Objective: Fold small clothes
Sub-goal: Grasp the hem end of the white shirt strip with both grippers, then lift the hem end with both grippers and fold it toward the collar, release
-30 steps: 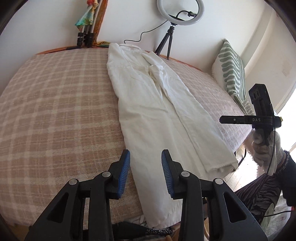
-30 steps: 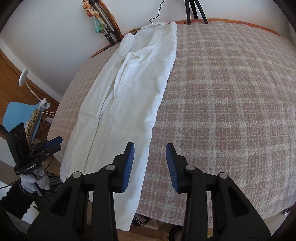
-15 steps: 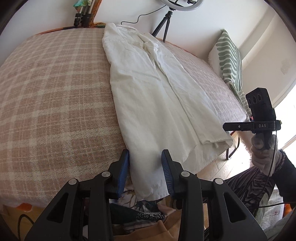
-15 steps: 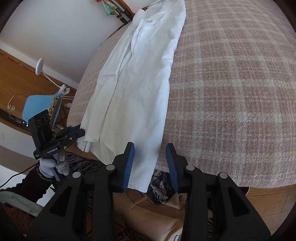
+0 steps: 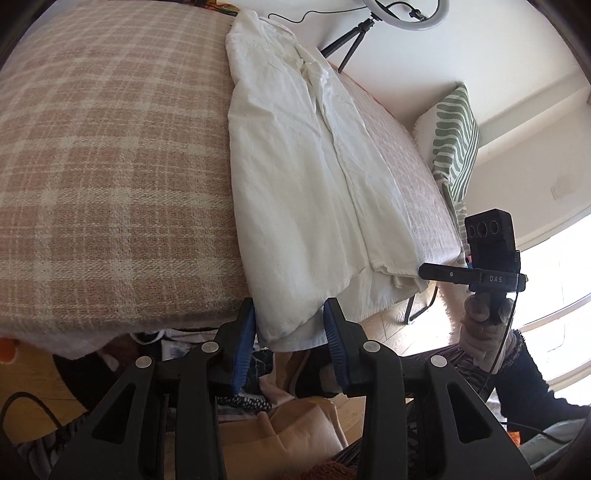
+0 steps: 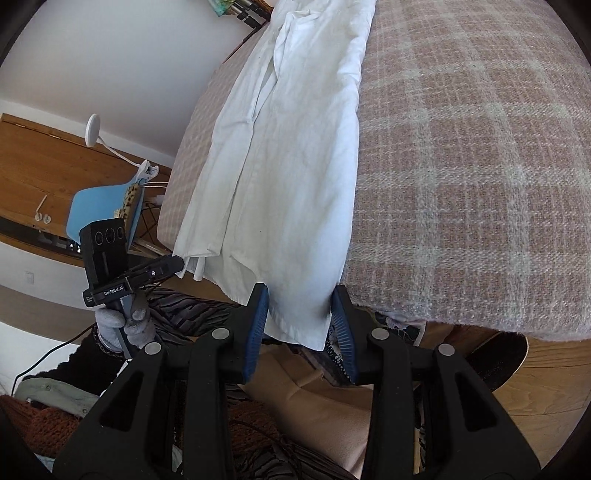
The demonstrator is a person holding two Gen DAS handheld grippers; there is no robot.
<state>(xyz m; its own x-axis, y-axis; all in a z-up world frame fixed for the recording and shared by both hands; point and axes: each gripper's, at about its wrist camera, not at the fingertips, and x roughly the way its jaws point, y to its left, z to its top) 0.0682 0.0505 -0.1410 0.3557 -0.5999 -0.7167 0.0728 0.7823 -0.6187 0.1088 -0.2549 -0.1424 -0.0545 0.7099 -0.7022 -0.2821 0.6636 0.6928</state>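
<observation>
White trousers (image 5: pixel 303 177) lie lengthwise on a bed with a pink plaid blanket (image 5: pixel 110 166); both leg hems hang over the near edge. My left gripper (image 5: pixel 290 343) is open, with the hem of the left leg between its blue pads. My right gripper (image 6: pixel 299 326) is open, with the hem of the other leg (image 6: pixel 295 325) between its pads. The trousers show in the right wrist view (image 6: pixel 295 166) too. Each gripper shows in the other's view: the right (image 5: pixel 436 273) and the left (image 6: pixel 166 266), both at the hems.
A green patterned pillow (image 5: pixel 452 147) leans at the bed's right end. A ring light on a tripod (image 5: pixel 369 29) stands behind the bed. A blue chair (image 6: pixel 103 203) and wooden desk (image 6: pixel 44 166) stand to the left. Clothes and a beige bag (image 5: pixel 295 435) lie below the bed edge.
Both grippers have dropped and moved in to the bed's near edge; the hanging trouser hems now sit between their open pads.
</observation>
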